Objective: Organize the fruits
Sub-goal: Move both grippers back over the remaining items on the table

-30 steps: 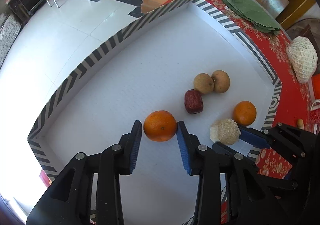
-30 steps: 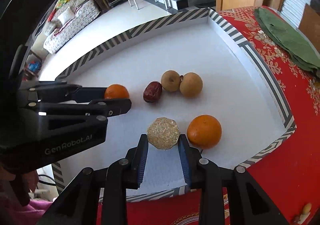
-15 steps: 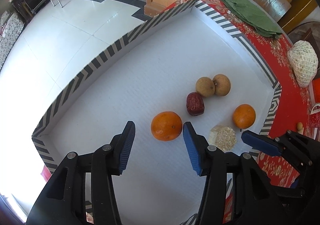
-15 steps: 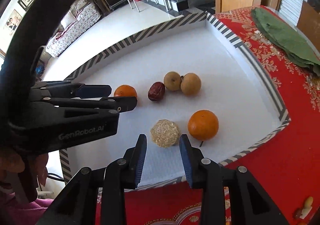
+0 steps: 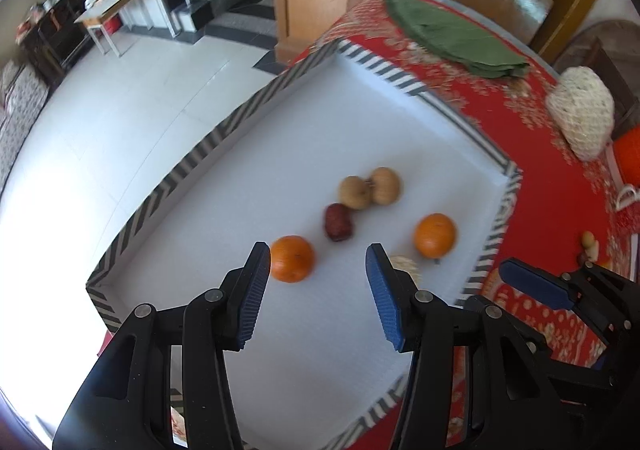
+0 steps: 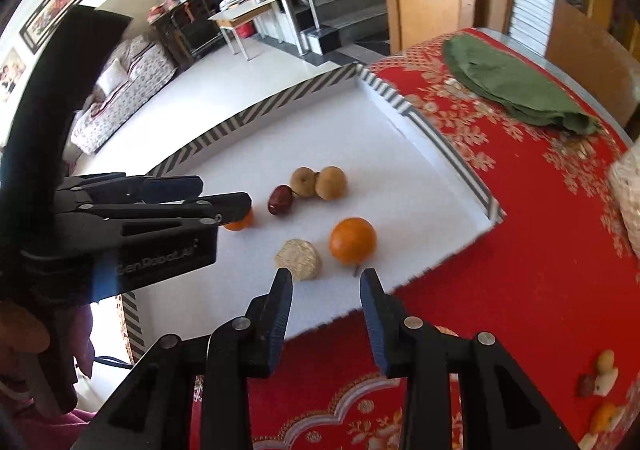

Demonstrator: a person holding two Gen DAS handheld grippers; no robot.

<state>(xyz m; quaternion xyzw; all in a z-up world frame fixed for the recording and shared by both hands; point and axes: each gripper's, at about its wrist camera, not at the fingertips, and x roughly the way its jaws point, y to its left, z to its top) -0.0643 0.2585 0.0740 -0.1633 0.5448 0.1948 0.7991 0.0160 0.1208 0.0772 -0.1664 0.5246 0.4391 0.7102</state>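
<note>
A white tray [image 5: 200,154] with a striped rim holds all the fruit. My left gripper [image 5: 318,254] hangs open above it, and an orange [image 5: 291,259] lies on the tray just beyond its left fingertip. A dark red date [image 5: 338,222], two brown fruits [image 5: 354,192] and a second orange [image 5: 435,235] lie farther in. My right gripper [image 6: 326,278] hovers over the tray's near edge with its jaws opening and nothing between them. A rough beige ball [image 6: 298,260] sits just ahead of its left fingertip, beside the second orange [image 6: 353,241].
The tray rests on a red patterned tablecloth [image 5: 552,202]. A folded green cloth [image 5: 452,38] and a white mesh bag [image 5: 580,118] lie beyond the tray. Small fruit pieces [image 6: 600,374] lie on the cloth at the near right. The floor drops away past the tray's left rim.
The left gripper spread wide off the orange and rose back. The right gripper let go of the beige ball and pulled back towards the tray's near edge. Both fruits stay on the tray.
</note>
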